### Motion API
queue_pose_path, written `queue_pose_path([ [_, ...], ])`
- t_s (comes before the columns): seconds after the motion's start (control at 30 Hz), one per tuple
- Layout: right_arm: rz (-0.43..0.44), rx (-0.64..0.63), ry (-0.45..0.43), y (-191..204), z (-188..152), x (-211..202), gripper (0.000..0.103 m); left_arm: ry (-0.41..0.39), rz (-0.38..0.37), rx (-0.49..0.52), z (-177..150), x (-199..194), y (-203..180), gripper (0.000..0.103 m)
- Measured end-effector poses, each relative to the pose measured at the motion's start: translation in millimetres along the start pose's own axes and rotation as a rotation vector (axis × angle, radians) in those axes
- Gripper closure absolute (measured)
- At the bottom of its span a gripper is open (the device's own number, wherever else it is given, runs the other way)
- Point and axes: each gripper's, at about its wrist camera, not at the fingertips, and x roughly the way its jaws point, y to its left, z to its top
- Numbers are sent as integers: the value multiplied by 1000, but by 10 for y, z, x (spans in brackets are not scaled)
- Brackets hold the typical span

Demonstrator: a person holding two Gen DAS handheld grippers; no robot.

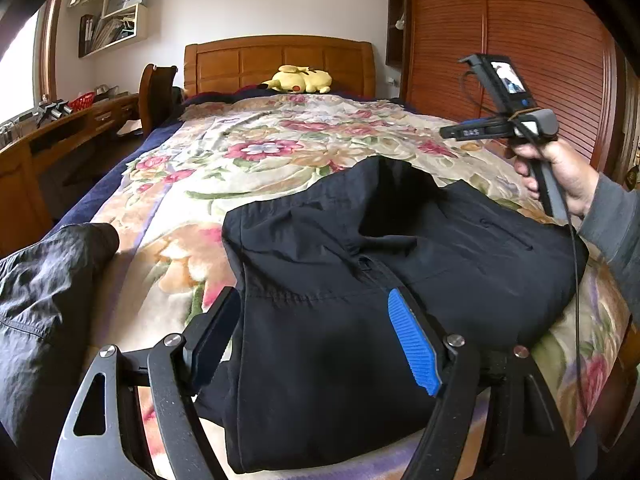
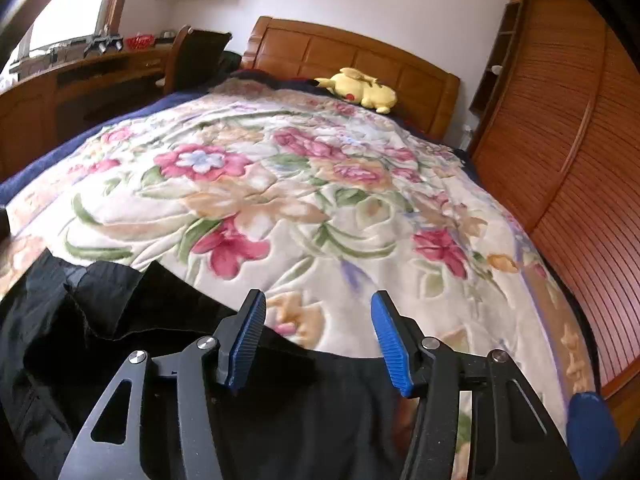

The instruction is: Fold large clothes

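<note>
A black garment [image 1: 360, 280] lies partly folded on the near end of the floral blanket [image 1: 260, 152], with a zip and a pocket showing on top. My left gripper [image 1: 316, 320] hangs open just over its near part: the left finger is at the cloth's left edge and the blue pad [image 1: 414, 344] is above the middle. Whether the pads touch the cloth I cannot tell. My right gripper [image 2: 318, 304] is open and empty, above the garment's [image 2: 120, 320] far edge. In the left wrist view a hand [image 1: 560, 176] holds that tool up at the right, clear of the cloth.
More black fabric [image 1: 48, 288] lies at the bed's near left. A yellow plush toy [image 1: 300, 80] rests by the wooden headboard [image 1: 280, 60]. A slatted wardrobe [image 2: 568, 140] lines the right side. A desk [image 2: 80, 76] and chair [image 2: 192, 56] stand left.
</note>
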Motion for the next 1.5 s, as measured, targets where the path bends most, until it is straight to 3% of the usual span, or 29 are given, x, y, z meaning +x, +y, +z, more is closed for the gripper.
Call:
queue_pose_path([
  [0.17, 1, -24, 74, -222, -280, 42, 46, -2, -1, 2, 8, -12, 0, 26],
  [0.43, 75, 94, 295, -662, -760, 580, 46, 12, 9, 0, -20, 43, 5, 26],
  [0.7, 142, 190, 368, -914, -929, 1007, 46, 38, 15, -1, -60, 126, 16, 26],
  [0.73, 150, 197, 368, -926, -917, 990, 48, 40, 14, -1, -64, 133, 11, 26],
  [0.83, 193, 216, 363, -969, -935, 956, 70, 43, 15, 5, -69, 142, -2, 26],
  [0.87, 209, 218, 361, -976, -941, 951, 85, 44, 15, 6, -73, 143, -4, 26],
  [0.9, 219, 215, 358, -987, -944, 944, 92, 46, 15, 7, -78, 143, -4, 26],
  [0.97, 202, 197, 344, -976, -929, 842, 98, 48, 13, 10, -80, 140, -9, 26],
  [1.07, 154, 190, 249, -1000, -859, 566, 100, 47, 12, 14, -80, 139, -12, 26],
  [1.13, 59, 197, 204, -1084, -830, 450, 101, 48, 12, 15, -87, 138, -6, 26],
  [1.2, -24, 197, 205, -1139, -832, 423, 101, 51, 18, 17, -95, 149, -3, 26],
  [1.33, -37, 194, 219, -1147, -863, 408, 97, 54, 18, 11, -91, 154, 5, 26],
  [1.47, -67, 158, 171, -1001, -798, 263, 50, 54, 22, 14, -89, 154, 6, 26],
  [1.5, -43, 159, 147, -938, -776, 198, 46, 55, 23, 13, -89, 156, 8, 26],
])
